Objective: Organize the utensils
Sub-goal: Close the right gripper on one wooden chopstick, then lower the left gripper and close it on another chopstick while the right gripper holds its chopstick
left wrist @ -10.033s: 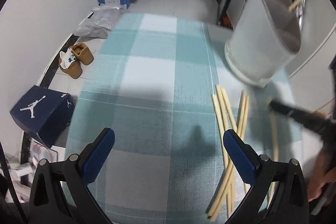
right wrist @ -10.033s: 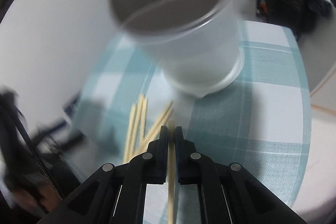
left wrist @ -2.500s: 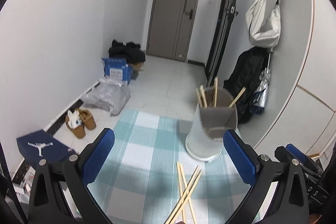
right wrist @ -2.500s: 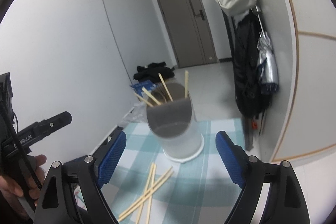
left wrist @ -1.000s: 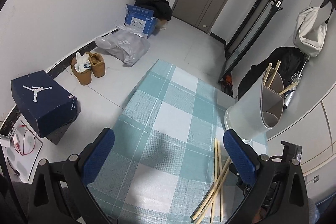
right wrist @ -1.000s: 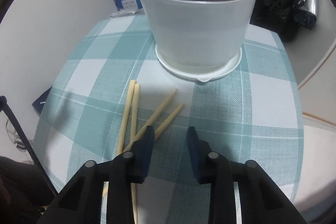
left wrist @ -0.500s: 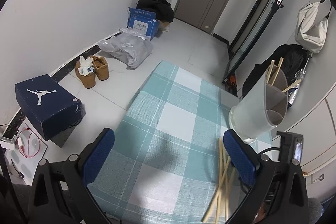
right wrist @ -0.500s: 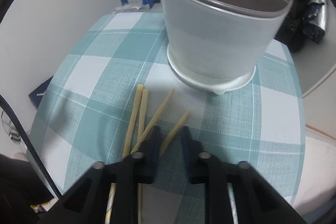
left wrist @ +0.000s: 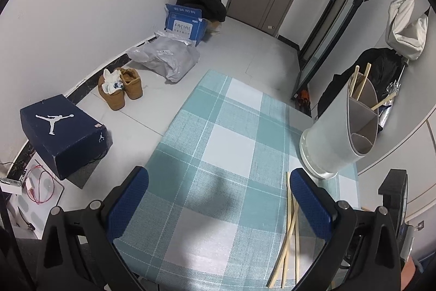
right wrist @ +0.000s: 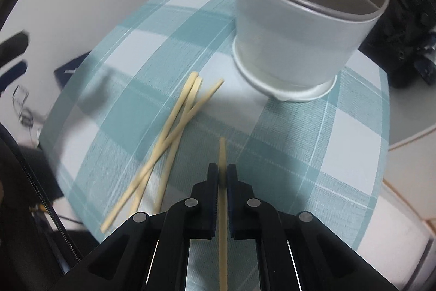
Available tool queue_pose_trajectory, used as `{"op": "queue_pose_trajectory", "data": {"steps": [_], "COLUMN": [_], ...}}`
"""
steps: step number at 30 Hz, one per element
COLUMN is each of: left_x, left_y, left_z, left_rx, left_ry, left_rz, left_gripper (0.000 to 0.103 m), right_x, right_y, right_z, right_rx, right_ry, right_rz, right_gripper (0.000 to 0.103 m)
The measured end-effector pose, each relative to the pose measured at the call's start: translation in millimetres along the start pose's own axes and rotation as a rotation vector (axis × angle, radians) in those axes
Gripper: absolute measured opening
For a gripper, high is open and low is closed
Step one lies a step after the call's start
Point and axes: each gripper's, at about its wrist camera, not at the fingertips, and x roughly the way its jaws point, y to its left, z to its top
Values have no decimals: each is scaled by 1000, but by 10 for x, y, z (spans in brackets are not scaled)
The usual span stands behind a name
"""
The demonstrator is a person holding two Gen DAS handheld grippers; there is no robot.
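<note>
Right gripper [right wrist: 223, 172], jaws just closing, pinches one pale wooden chopstick [right wrist: 222, 152] lengthwise, ready for the grey divided plastic holder [right wrist: 297, 26] just ahead on the teal-checked table [right wrist: 313, 132]. Three loose chopsticks [right wrist: 174, 132] lie crossed beside. Left gripper [left wrist: 218, 198] wide open, empty, clear of the path.

Both grippers — left gripper [left wrist: 218, 198] and right gripper [right wrist: 223, 173] — have black frames, silver screws and blue-padded jaws.

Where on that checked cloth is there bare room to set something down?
The checked cloth lies bare from its floor-side edge across to the loose chopsticks. It is crowded near the divided holder, where those sticks lie and the right claw grips one chopstick.
</note>
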Motion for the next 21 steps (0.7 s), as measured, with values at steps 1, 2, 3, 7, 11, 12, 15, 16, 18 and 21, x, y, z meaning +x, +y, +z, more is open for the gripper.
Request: {"op": "queue_pose_trajectory", "data": {"steps": [1,2,3,7,11,12,15,16,18,21], "left_x": [17,32,43,79,127,157,223,227,260,304], "left_y": [-4,-16,-15,-51,-156,-194,-284,-298,-366,-451], "left_z": [-6,-14,-25,-72,-130,-153,-206,-216,-244,-271], "left_rx": [3,6,8,24,80,100,140,148,178,210], "left_ry": [6,12,16,36,30,38,53,56,59,75], "left_rz": [5,10,6,-18,37,51,63,64,76,88], "left_gripper": [102,102,102,102,102,102,102,102,102,102], "right_x": [8,-3,3,65,89,95,127,134,113,26], "right_y": [6,5,9,-23,3,10,14,8,-82,-233], "right_z": [-14,-39,-49,-7,4,12,65,70,61,53], "right_rx": [-11,-25,-38,-26,-18,-21,-14,-8,43,111], "right_ry": [0,1,2,-21,-69,-76,-90,-97,-115,-153], "right_rz": [-3,-13,-23,-14,-13,-15,-14,-16,18,49], "right_gripper": [6,7,8,9,10,9,4,4,4,4]}}
